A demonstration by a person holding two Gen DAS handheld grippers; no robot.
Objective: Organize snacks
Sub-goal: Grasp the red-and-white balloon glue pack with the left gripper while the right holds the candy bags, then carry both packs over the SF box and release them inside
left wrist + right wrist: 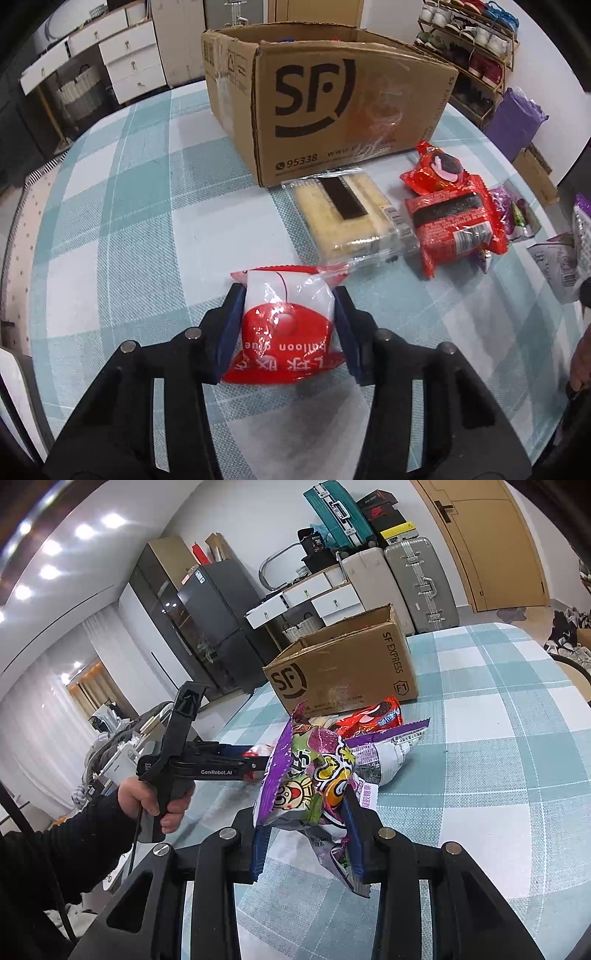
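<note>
My left gripper (289, 295) is shut on a red and white packet (286, 325) printed "balloon glue", low over the checked tablecloth (129, 221). Beyond it lie a clear packet of yellow cake (347, 218), two red cookie packets (450, 218) and small purple packets (513, 214), in front of an open cardboard box (332, 110) marked SF. In the right wrist view my right gripper (306, 823) is shut on a purple snack bag (306, 775), held above the table. Behind it are a white and purple bag (391, 749), a red packet (373, 714) and the box (343, 672). A hand (155, 797) holds the left gripper (258, 760).
A shoe rack (472, 44) and a purple bag (517, 118) stand past the table's far right edge. White drawers (122, 55) are at the back left. Suitcases (417, 579) and a dark fridge (207, 620) line the far wall.
</note>
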